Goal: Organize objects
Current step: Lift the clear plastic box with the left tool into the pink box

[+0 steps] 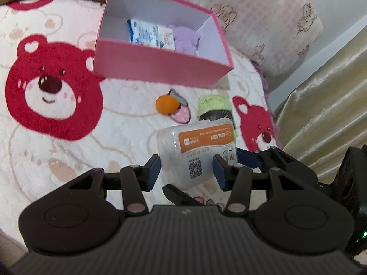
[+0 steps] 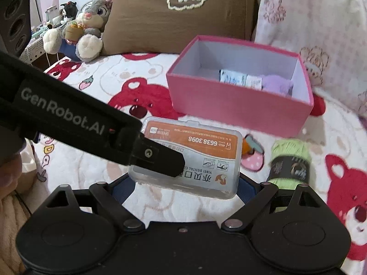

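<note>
Between the blue pads of the left claw (image 1: 187, 170) sits a clear plastic floss box (image 1: 196, 151) with an orange label, clamped across its narrow width and held clear of the bed cover (image 1: 68, 155). The right claw (image 2: 183, 186) grips the same box (image 2: 206, 158) along its length, jaws spread wide with a pad at each short end; in the right wrist view the left claw's black finger lies across the box's left half and hides that end. Both claws are thus closed on one object, one across it, the other end to end.

Just beyond the box, on the cover, rest a green yarn skein (image 2: 290, 165) with a dark band and, to its left, an orange ball (image 1: 166, 104) touching a small pink spotted piece (image 1: 182, 114). The yarn lies partly behind the box in the left wrist view; how close they stand cannot be told.

Farther out stands an open pink box (image 1: 160, 65), its near wall facing the claws and its white interior exposed. Inside, against the far right part of the floor, lie two blue-and-white packets (image 1: 149, 33) and a purple soft item (image 1: 185, 39); the left part of the floor is bare. Open bed cover lies between the pink box's near wall and the small items.

The bed is bounded by a brown cushion (image 2: 172, 18) and a pale patterned pillow (image 1: 263, 18) behind the pink box, a plush rabbit (image 2: 89, 27) at far left, and a golden curtain (image 1: 325, 105) at the right edge.
</note>
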Demonstrator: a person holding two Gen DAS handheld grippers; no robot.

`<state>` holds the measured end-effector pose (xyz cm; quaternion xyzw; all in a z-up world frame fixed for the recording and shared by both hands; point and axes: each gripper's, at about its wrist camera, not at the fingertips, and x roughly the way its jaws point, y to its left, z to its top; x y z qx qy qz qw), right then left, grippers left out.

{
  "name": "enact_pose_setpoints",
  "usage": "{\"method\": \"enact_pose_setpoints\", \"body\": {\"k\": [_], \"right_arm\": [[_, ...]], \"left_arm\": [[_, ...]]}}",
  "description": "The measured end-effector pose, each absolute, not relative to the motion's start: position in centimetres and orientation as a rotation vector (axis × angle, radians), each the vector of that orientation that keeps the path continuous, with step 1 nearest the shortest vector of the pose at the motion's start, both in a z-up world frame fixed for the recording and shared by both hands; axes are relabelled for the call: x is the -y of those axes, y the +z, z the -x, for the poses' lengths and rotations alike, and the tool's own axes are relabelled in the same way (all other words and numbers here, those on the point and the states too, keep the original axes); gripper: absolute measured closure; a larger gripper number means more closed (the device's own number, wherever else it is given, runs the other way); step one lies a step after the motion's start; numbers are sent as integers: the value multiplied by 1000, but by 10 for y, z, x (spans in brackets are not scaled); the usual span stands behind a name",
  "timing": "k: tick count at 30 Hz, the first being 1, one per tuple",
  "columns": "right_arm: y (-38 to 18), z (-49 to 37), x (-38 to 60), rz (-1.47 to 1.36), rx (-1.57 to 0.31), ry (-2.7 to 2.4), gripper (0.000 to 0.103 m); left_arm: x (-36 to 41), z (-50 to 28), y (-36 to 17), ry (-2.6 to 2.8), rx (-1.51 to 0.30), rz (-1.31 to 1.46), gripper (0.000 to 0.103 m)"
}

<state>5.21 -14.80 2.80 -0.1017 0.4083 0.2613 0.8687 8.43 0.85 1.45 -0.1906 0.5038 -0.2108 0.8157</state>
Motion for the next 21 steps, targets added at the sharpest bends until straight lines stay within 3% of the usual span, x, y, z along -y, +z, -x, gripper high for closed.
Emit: {"method": "enact_pose_setpoints", "body": {"k": [11,21], "right_arm": [[84,-66,145,265,-788,550,10],[101,-115,135,282,-745,568,10]], "left_arm": [[-13,-95,63,-455,-987,437,56],[-18,-144,82,-434,-963,466,54]]}}
